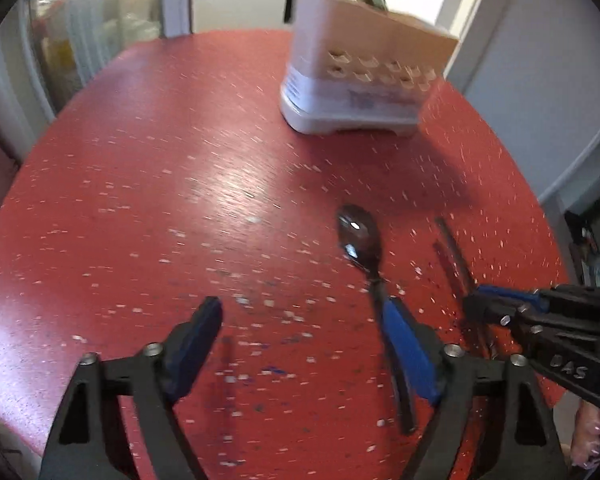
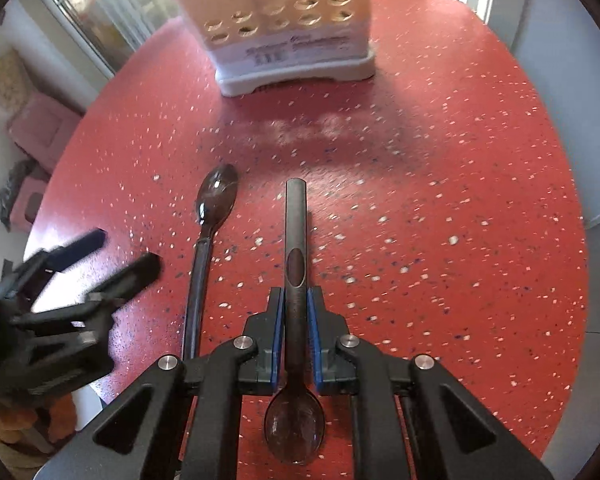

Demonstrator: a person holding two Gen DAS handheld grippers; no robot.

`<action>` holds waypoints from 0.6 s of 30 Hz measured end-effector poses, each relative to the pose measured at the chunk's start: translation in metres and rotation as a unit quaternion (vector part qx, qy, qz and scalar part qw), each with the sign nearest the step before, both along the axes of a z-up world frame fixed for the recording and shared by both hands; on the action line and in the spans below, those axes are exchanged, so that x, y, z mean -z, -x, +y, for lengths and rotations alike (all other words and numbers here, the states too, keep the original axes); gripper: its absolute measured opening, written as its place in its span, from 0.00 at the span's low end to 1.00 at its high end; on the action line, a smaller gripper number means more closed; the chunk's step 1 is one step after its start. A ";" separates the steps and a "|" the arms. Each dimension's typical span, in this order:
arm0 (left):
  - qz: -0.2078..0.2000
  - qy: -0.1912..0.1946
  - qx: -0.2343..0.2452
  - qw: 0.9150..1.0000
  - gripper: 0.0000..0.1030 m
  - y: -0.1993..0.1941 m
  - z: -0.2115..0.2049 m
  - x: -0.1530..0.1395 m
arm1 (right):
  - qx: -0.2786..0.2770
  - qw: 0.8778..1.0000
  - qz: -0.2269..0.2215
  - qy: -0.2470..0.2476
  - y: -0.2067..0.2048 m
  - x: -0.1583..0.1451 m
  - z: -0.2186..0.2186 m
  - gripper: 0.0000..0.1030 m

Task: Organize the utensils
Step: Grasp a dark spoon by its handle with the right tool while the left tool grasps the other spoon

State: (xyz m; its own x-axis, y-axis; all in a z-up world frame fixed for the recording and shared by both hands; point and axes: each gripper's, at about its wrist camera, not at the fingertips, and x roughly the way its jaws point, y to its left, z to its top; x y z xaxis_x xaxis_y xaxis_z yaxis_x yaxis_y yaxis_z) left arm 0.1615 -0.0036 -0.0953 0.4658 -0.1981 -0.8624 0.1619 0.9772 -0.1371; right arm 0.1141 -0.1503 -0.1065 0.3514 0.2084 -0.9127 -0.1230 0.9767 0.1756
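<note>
On a round red surface [image 2: 440, 200] flecked with white specks, two dark spoons and a white utensil holder [image 2: 288, 32] are set out. Seen from the right wrist, the right gripper [image 2: 296, 320] has its blue-padded fingers [image 2: 277, 332] clamped together on the handle of one spoon [image 2: 296, 264]. This held spoon points its handle forward toward the holder, while its bowl sits back near the camera, between the gripper's black arms. Just to the left of it, the second spoon [image 2: 204, 240] lies flat on the surface, bowl facing away, handle running back toward the camera. Farther left, the left gripper [image 2: 126, 254] hangs blurred over the surface edge with its fingers apart and nothing between them. At the far side of the surface stands the holder, a tall white box with rows of round holes in its front wall and a printed label below them; tops of utensils show above its rim. From the left wrist, the left gripper [image 1: 304, 340] has its two blue-padded fingers [image 1: 196, 344] spread wide, and the loose spoon [image 1: 360, 240] lies just beside the right-hand finger, its handle passing alongside that pad; whether they touch cannot be told. The right gripper [image 1: 500, 304] enters from the right edge, and the holder [image 1: 360, 68] stands well beyond, blurred.
</note>
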 end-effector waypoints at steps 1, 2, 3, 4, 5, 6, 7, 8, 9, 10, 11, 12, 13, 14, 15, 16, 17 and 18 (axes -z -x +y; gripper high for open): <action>0.004 -0.002 0.003 1.000 1.00 -0.001 -0.004 0.001 | 0.002 1.000 -0.004 -0.005 0.000 -0.002 -0.004 0.12; 0.009 -0.003 0.008 1.000 1.00 -0.002 -0.011 0.003 | 0.003 1.000 -0.006 -0.009 0.001 -0.004 -0.010 0.12; 0.016 -0.007 0.012 1.000 0.99 -0.004 -0.017 0.005 | 0.004 1.000 -0.009 -0.012 0.001 -0.006 -0.014 0.12; 0.021 -0.011 0.015 1.000 0.94 -0.004 -0.022 0.005 | 0.005 1.000 -0.010 -0.015 0.000 -0.007 -0.019 0.12; 0.026 -0.015 0.017 0.999 0.92 -0.005 -0.026 0.007 | 0.005 1.000 -0.012 -0.019 0.000 -0.008 -0.023 0.12; 0.032 -0.020 0.017 0.999 0.92 -0.006 -0.030 0.008 | 0.005 1.000 -0.014 -0.021 0.003 -0.010 -0.026 0.12; 0.032 -0.030 0.015 0.999 0.90 -0.007 -0.034 0.007 | 0.004 1.000 -0.015 -0.024 0.002 -0.010 -0.027 0.12; 0.036 -0.039 0.015 0.998 0.90 -0.008 -0.036 0.007 | 0.004 1.000 -0.017 -0.026 0.000 -0.011 -0.029 0.12; 0.039 -0.048 0.016 0.998 0.87 -0.009 -0.040 0.007 | 0.004 0.999 -0.017 -0.027 0.002 -0.016 -0.020 0.12; 0.040 -0.058 0.017 0.997 0.82 -0.010 -0.043 0.007 | 0.003 0.999 -0.018 -0.031 0.002 -0.017 -0.022 0.12; 0.043 -0.067 0.019 0.997 0.81 -0.013 -0.047 0.008 | 0.003 0.999 -0.019 -0.036 0.001 -0.018 -0.024 0.12; 0.047 -0.073 0.024 0.996 0.78 -0.014 -0.049 0.007 | 0.002 0.999 -0.020 -0.038 0.006 -0.020 -0.028 0.12; 0.053 -0.072 0.032 0.995 0.72 -0.015 -0.051 0.006 | 0.002 0.999 -0.021 -0.041 0.005 -0.022 -0.031 0.12; 0.058 -0.075 0.039 0.995 0.66 -0.016 -0.054 0.005 | 0.002 0.999 -0.023 -0.045 0.005 -0.023 -0.033 0.12; 0.062 -0.075 0.043 0.994 0.53 -0.017 -0.056 0.003 | 0.001 0.999 -0.024 -0.047 0.007 -0.024 -0.034 0.12; 0.066 -0.077 0.046 0.994 0.41 -0.019 -0.058 0.002 | 0.001 0.999 -0.025 -0.049 0.006 -0.024 -0.033 0.12; 0.070 -0.076 0.050 0.993 0.39 -0.020 -0.059 0.001 | 0.001 0.998 -0.027 -0.051 0.007 -0.026 -0.035 0.12; 0.070 -0.076 0.053 0.993 0.39 -0.019 -0.060 0.001 | 0.001 0.998 -0.029 -0.053 0.006 -0.027 -0.036 0.12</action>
